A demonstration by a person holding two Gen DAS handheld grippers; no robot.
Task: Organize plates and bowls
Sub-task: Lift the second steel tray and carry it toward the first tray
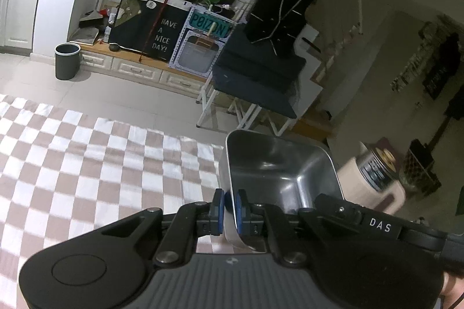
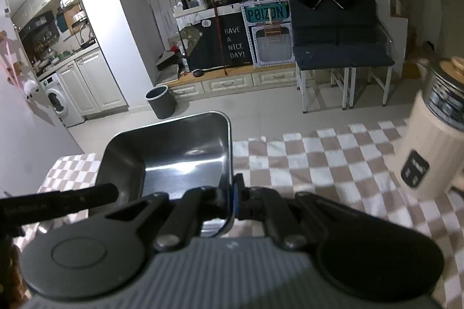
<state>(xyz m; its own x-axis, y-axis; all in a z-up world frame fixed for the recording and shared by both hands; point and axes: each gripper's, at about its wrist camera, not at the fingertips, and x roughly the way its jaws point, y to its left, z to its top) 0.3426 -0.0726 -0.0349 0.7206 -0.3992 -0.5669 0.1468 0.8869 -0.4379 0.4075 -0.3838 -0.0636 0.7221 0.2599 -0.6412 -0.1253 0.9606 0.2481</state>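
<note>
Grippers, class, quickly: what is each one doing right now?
Left gripper: closed on the left wall of the steel tray.
Right gripper: closed on the tray's right wall.

A home: washing machine [image 2: 56, 100], kitchen cabinets [image 2: 87, 83], checkered tablecloth [image 1: 87, 164].

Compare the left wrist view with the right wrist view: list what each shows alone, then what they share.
Left wrist only: the left gripper clamped on the steel tray's left wall.

Right wrist only: a washing machine, kitchen cabinets, and the right gripper clamped on the tray's right wall.

Both: the square steel tray, the checkered tablecloth, the beige canister, the grey bin, the "HAVE A NICE DAY!" cloth, and the dark blue bench.
</note>
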